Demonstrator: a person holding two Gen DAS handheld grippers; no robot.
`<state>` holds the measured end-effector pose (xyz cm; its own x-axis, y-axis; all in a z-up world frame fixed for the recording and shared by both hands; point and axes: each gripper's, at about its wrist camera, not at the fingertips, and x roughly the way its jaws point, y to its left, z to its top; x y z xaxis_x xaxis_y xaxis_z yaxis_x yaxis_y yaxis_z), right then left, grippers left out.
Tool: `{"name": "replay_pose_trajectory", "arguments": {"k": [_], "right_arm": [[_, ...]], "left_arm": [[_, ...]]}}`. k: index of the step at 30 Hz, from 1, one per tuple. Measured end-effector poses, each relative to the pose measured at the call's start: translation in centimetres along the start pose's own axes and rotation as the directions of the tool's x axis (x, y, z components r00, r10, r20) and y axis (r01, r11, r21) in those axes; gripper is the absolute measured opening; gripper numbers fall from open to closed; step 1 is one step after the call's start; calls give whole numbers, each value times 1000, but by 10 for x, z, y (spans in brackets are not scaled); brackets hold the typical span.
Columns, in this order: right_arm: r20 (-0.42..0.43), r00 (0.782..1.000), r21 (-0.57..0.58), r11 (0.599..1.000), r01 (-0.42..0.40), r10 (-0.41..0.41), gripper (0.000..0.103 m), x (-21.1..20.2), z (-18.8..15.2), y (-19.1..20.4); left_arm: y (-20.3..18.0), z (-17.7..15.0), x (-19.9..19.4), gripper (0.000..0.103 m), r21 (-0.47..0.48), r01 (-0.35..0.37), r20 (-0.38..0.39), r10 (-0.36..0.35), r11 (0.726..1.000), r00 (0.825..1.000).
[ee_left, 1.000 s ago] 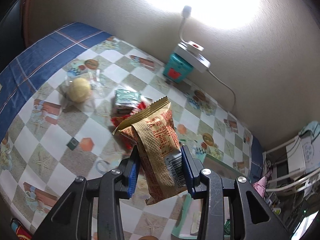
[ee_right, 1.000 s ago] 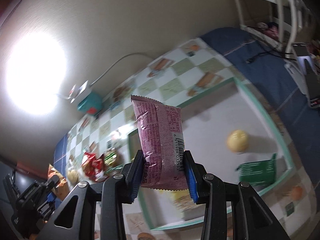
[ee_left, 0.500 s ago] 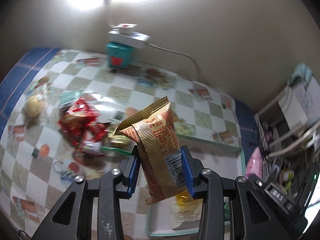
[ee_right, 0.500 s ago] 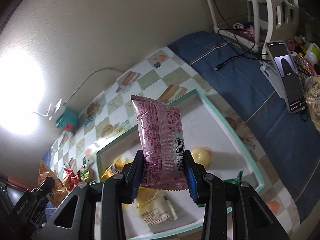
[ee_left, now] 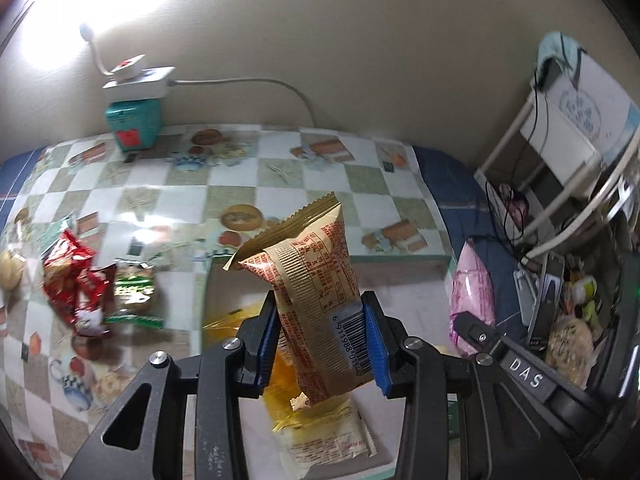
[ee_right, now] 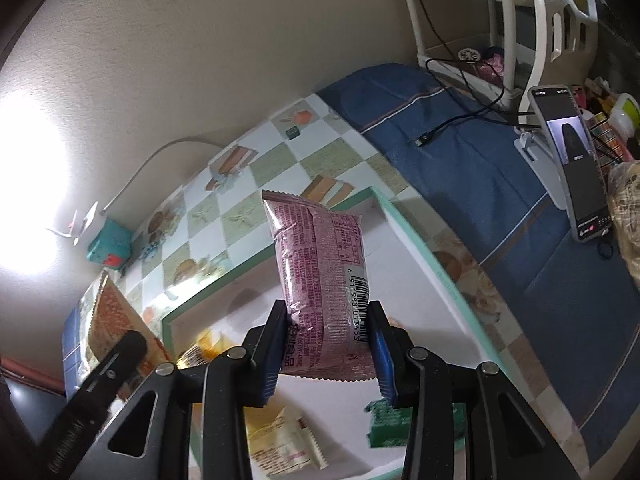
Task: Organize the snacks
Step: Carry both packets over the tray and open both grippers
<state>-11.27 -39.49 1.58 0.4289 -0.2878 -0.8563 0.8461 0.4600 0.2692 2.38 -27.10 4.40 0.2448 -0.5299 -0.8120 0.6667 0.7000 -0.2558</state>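
My left gripper [ee_left: 320, 340] is shut on a tan snack packet [ee_left: 312, 280] and holds it upright above the white tray with a green rim [ee_left: 400, 258]. My right gripper [ee_right: 326, 350] is shut on a pink snack packet [ee_right: 324, 276], also above the tray [ee_right: 412, 236]. The pink packet shows in the left wrist view [ee_left: 470, 288] too, and the tan packet in the right wrist view [ee_right: 114, 316]. Yellow and cream packets [ee_left: 332, 428] and a green packet [ee_right: 386, 420] lie in the tray.
Red packets [ee_left: 76, 280], a green packet [ee_left: 134, 296] and a round yellow snack [ee_left: 10, 270] lie on the checked tablecloth left of the tray. A teal box with a power strip [ee_left: 134, 108] stands by the wall. A phone on a stand [ee_right: 572, 164] and a white rack [ee_right: 508, 28] are to the right.
Both grippers have swung over the tray with their packets still held. The loose snacks have shifted to the left of the left wrist view, and the two grippers have come closer together.
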Motion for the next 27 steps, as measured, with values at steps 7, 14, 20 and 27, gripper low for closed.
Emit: {"name": "replay_pose_trajectory", "arguments": {"k": [7,14,20,27], "right_arm": [[5,998,-1,998,60,-60,42,15,9,-10],[0,993,-38,992,120,-120,42,37,13,-9],[-4,990,-72,988,138,-139,42,51,14,-7],[-16,987,-93,984,155,-157,44,57,12,-5]], "left_arm": [[-14,-6,30,41,63,-11,-27,13,998,1000],[-14,-8,52,41,83,-23,-39,26,996,999],[-15,-8,61,41,67,-11,-51,14,998,999],[-18,-8,68,46,60,8,-80,-3,998,997]]}}
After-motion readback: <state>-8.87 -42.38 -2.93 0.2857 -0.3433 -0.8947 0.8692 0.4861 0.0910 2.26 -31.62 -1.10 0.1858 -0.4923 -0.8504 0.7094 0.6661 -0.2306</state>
